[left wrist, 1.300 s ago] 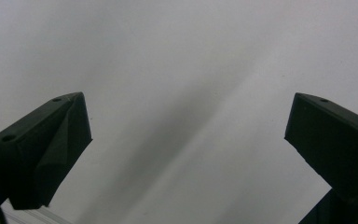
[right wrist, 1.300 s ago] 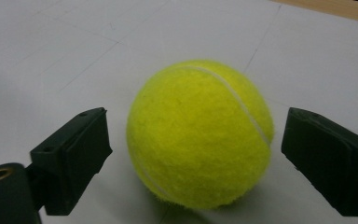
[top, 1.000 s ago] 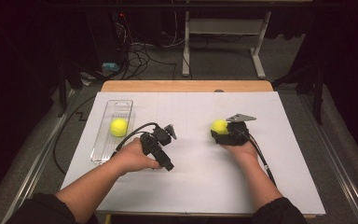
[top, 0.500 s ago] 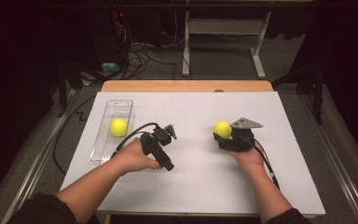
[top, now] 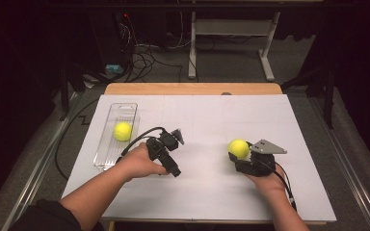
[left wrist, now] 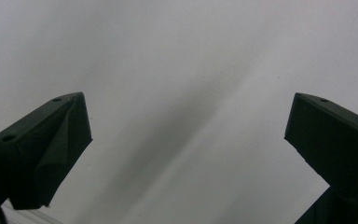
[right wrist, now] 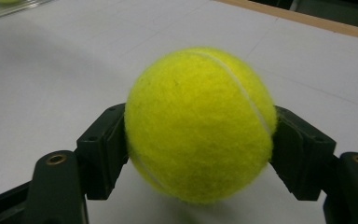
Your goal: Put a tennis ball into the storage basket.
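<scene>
Tennis ball (right wrist: 199,123) clamped between the right hand-held gripper's (top: 243,155) jaws, just above the white surface (top: 207,192), probably bound for the clear tray (top: 107,144) holding a second ball (top: 122,131). Left hand-held gripper (left wrist: 186,154) spread apart, empty, resting idle.

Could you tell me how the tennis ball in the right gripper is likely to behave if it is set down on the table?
The tennis ball is round, so it would probably roll on the flat table. Its fuzzy felt likely helps the right gripper hold it without slipping. It looks light for its size.
</scene>
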{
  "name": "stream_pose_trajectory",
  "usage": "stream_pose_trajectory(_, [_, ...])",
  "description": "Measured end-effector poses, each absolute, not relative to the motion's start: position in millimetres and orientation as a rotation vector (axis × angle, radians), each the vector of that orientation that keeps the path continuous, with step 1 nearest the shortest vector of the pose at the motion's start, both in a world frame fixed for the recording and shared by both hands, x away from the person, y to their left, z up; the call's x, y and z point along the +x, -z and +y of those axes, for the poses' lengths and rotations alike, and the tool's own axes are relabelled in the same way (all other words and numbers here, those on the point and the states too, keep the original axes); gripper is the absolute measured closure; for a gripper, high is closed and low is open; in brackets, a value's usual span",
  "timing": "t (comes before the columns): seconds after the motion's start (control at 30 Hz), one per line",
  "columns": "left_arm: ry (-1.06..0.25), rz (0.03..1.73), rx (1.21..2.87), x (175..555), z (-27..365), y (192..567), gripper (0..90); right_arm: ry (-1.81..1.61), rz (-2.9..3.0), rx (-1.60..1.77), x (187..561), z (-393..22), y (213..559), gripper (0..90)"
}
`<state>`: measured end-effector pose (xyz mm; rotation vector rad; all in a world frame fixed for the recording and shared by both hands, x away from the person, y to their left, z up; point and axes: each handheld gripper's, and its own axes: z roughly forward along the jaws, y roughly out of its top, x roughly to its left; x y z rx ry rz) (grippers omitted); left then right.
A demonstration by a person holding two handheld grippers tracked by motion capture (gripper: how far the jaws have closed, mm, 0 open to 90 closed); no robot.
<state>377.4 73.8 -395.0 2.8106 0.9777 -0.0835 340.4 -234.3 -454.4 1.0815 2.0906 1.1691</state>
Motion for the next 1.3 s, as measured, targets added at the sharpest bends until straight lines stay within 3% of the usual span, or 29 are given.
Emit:
stream_pose_trajectory(0.57, [0.077,0.978,2.799,375.7,73.5,388.0,0.5,-1.184,2.099,1.084,315.7,-246.5,466.2,27.9])
stream_pose_trajectory(1.3, [0.055,0.955,2.787,371.6,68.9,372.0,0.5,-1.288,2.222,0.915,301.5,-183.7,468.4,28.2])
